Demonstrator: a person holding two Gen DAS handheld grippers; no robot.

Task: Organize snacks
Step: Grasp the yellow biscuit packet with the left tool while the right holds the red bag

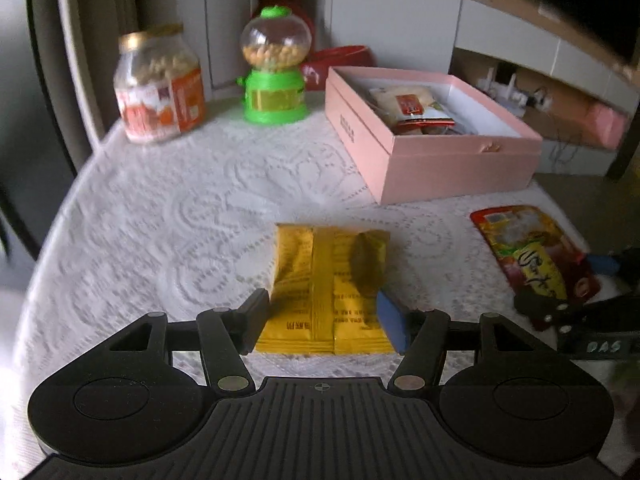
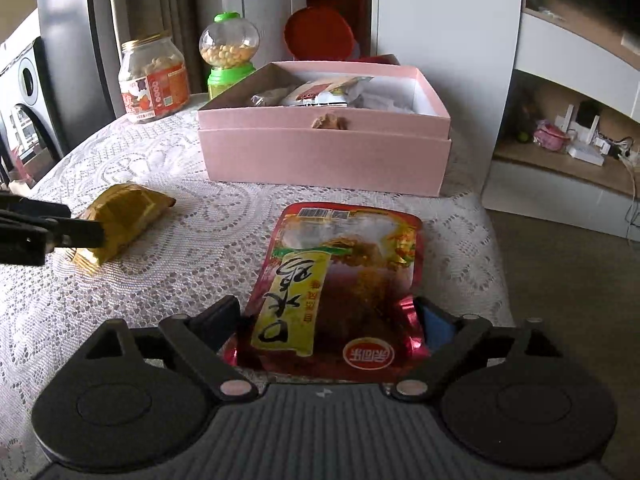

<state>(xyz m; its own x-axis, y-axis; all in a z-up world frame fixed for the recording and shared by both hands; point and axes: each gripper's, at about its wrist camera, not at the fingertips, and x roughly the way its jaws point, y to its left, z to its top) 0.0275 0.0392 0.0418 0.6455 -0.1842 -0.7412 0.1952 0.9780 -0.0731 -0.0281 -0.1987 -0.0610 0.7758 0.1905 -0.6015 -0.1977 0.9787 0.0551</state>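
On the lace-covered table (image 1: 160, 208), the left claw (image 1: 326, 320) tilts down, spread astride the yellow packet (image 1: 320, 284); its print is too blurred to read. Right, the right claw (image 2: 336, 328), spread wide, straddles the red pouch (image 2: 336, 280) bearing Chinese script. The pink box (image 2: 324, 152) sits far.

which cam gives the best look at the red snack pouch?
Right wrist: the red snack pouch fills the centre, whole and sharp, between the right gripper's fingers. Left wrist shows it only at the right edge, smaller, partly covered.
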